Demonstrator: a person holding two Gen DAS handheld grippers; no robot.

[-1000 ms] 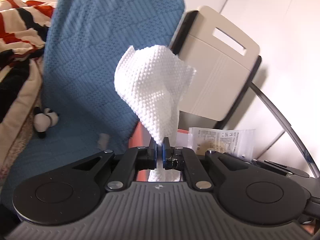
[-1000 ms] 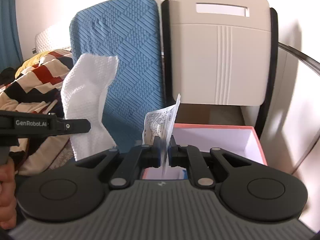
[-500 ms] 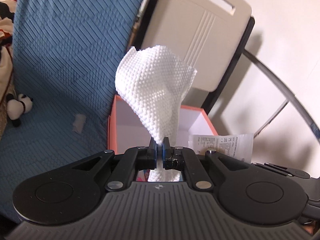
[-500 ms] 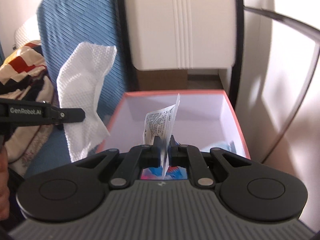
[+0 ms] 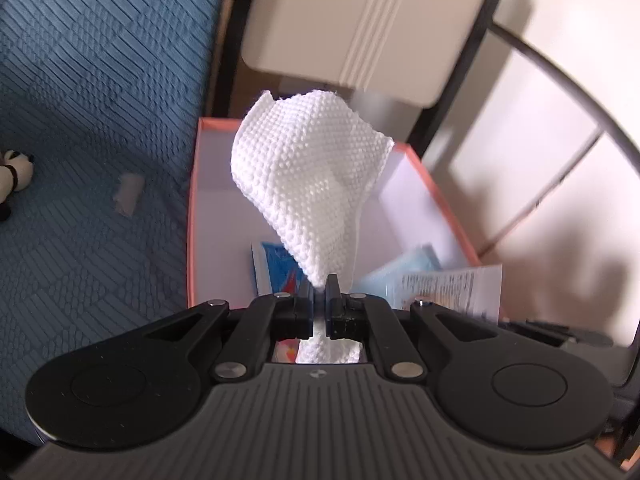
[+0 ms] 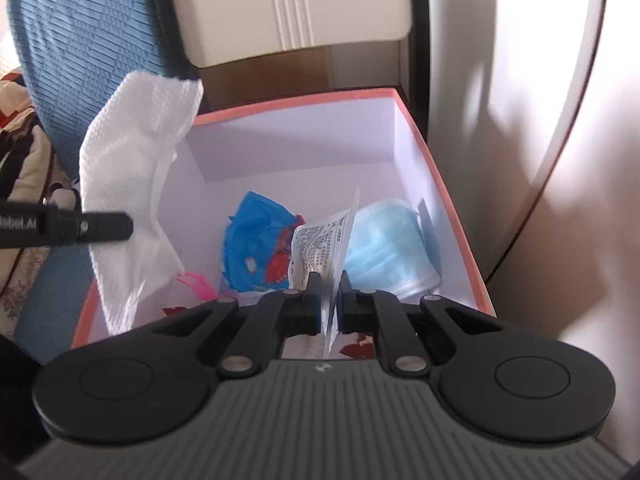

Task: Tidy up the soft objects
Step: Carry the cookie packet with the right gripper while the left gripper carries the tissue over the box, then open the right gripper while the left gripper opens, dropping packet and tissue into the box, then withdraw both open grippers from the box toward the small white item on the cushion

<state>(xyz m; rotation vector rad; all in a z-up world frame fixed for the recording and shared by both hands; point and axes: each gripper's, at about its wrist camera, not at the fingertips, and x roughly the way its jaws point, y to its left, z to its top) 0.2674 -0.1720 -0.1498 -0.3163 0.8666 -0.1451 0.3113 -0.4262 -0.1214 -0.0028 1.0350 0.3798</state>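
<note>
Nearest us, our left gripper [image 5: 319, 280] is clamped on a white paper towel [image 5: 308, 184], and our right gripper [image 6: 329, 280] has eased slightly apart, the printed receipt [image 6: 320, 240] standing loose between its fingers. Both hang over the open pink-rimmed box [image 6: 440, 184], whose white walls leave free room in the far half. A second ago we faced the chair backs; now both cameras tip down into the box. On its floor lie a blue wrapper [image 6: 256, 240] and a light blue face mask [image 6: 384, 244], touching the receipt's sides. Left of the box, on the blue quilt [image 5: 88, 128], sit a small white scrap [image 5: 129, 198] and a panda toy [image 5: 14, 172]. Beyond rises the beige chair back [image 6: 292, 4].
</note>
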